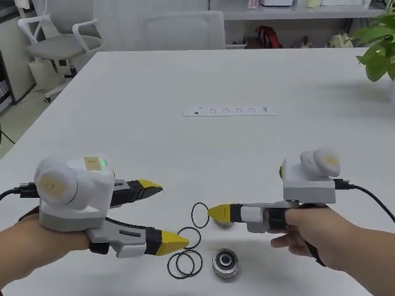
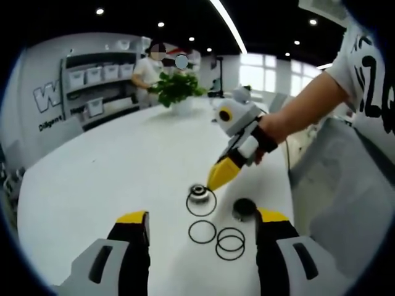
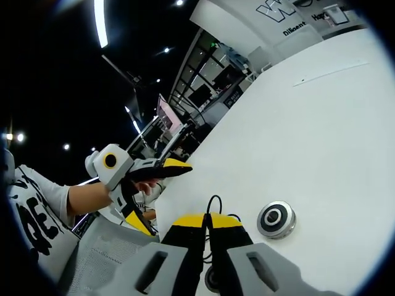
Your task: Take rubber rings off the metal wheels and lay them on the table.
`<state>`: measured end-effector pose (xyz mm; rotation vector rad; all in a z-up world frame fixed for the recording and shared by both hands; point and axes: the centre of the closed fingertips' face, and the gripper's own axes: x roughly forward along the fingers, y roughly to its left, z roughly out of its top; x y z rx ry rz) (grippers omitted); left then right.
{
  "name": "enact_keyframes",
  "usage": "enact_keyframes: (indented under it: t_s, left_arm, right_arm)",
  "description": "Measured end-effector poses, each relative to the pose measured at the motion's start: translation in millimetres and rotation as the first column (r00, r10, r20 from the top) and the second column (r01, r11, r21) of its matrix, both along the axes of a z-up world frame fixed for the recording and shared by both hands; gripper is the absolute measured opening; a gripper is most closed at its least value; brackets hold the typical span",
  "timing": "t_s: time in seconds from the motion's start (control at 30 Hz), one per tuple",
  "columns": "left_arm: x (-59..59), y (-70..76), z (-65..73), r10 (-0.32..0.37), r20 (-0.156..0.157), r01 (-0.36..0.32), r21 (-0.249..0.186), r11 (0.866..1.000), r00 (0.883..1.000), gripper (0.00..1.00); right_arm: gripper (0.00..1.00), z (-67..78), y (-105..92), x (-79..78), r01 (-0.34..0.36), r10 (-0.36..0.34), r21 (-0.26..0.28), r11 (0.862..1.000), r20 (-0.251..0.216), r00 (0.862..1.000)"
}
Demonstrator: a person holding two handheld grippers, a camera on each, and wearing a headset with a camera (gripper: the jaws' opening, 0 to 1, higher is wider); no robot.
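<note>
My right gripper is shut, pinching the edge of a thin black rubber ring low over the table. Just under its tip sits a metal wheel. A second wheel stands nearer to me. One loose ring and an overlapping pair of rings lie flat between the grippers. My left gripper hovers open to the left, holding nothing.
The white table stretches far ahead. A flat white power strip lies mid-table. A potted plant stands at the far right corner. Chairs stand beyond the far edge.
</note>
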<state>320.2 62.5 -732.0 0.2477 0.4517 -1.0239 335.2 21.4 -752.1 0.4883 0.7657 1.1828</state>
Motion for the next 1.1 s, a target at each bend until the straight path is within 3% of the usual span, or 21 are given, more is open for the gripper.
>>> enact_keyframes:
  t_s: [0.53,0.7,0.87,1.1]
  left_arm:
    - [-10.3,18.3,-8.8,0.026,-0.024,-0.026,0.016,1.000,0.999,0.73]
    - [-9.9,16.7,-9.7,0.030,-0.031,-0.030,0.013,0.999,0.999,0.72]
    - [-9.9,11.3,-9.1,0.021,-0.031,-0.020,0.006,1.000,0.999,0.72]
    - [-9.9,10.6,-12.6,0.016,-0.040,-0.015,0.009,1.000,0.999,0.72]
  right_arm:
    - [0.00,-17.7,22.0,-16.3,-0.079,0.078,-0.026,0.997,-0.034,0.996]
    - [0.00,-30.5,19.4,-19.5,-0.092,0.089,-0.081,0.992,-0.043,0.995]
    - [0.00,-38.6,10.6,-17.0,-0.081,0.081,-0.137,0.987,-0.009,0.997]
    - [0.12,-44.9,0.9,-14.6,-0.075,0.082,-0.192,0.979,0.028,0.996]
